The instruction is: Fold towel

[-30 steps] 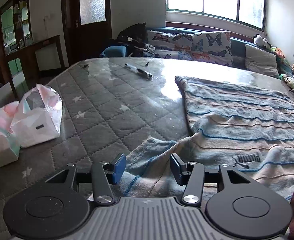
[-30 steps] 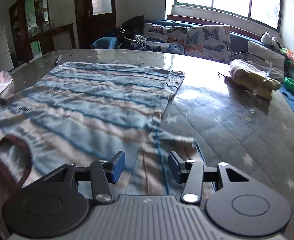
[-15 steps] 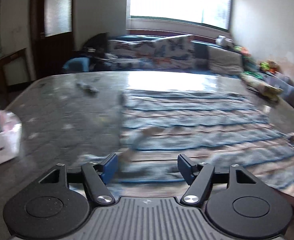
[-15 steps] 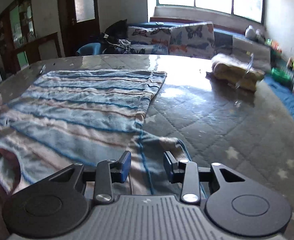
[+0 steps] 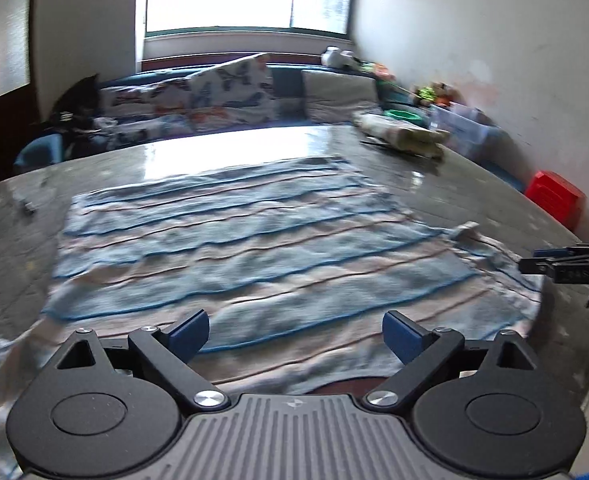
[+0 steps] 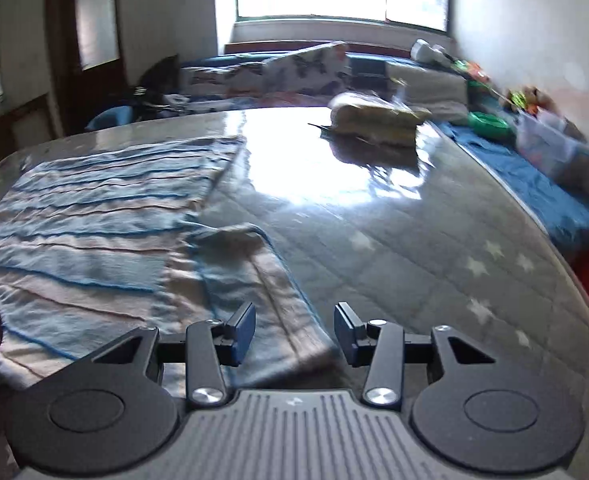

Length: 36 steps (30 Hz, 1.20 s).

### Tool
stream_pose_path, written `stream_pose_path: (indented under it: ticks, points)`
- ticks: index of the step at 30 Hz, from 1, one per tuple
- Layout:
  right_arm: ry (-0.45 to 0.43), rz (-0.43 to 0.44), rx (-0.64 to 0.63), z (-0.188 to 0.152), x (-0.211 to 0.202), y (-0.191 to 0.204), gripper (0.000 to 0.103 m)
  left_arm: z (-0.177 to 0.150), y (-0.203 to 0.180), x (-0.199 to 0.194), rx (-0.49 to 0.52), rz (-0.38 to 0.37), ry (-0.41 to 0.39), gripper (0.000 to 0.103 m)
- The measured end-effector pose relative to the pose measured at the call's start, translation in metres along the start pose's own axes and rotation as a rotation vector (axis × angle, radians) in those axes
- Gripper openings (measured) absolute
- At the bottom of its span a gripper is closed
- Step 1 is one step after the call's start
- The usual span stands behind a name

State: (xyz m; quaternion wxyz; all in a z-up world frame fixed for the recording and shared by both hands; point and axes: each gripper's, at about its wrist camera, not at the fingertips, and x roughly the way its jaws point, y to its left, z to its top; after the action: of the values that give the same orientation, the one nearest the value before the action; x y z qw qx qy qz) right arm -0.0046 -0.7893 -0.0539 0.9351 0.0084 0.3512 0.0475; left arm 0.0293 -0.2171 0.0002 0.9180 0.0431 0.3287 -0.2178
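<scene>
Terrycloth, soft and limp, the striped towel (image 5: 254,248) lies spread on the table (image 6: 414,248), near corner at twelve o'clock between the parted blue pads of the right gripper (image 6: 294,332), likeliest pinch point; left gripper (image 5: 294,336) gapes wide, empty.

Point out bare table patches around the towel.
Free: the table right of the towel, up to the bagged bundle; also the glossy strip beyond the towel's far edge. Crowded: the near edge, where both open grippers sit.
</scene>
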Motion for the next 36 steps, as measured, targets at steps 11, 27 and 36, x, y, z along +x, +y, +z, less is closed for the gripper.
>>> stream_pose_path:
  ticks: [11,27,36]
  points:
    - [-0.043,0.046,0.128,-0.004,-0.010,-0.006,0.013,-0.003,-0.050,0.024,0.113,-0.065,0.040,0.097]
    - [-0.110,0.341,-0.081,0.035,-0.030,0.092,0.011,-0.003,-0.030,0.015,0.053,-0.021,0.009,0.100]
    - [-0.053,0.425,-0.144,0.037,-0.013,0.120,0.019,-0.005,-0.019,0.016,0.026,-0.002,0.019,0.100]
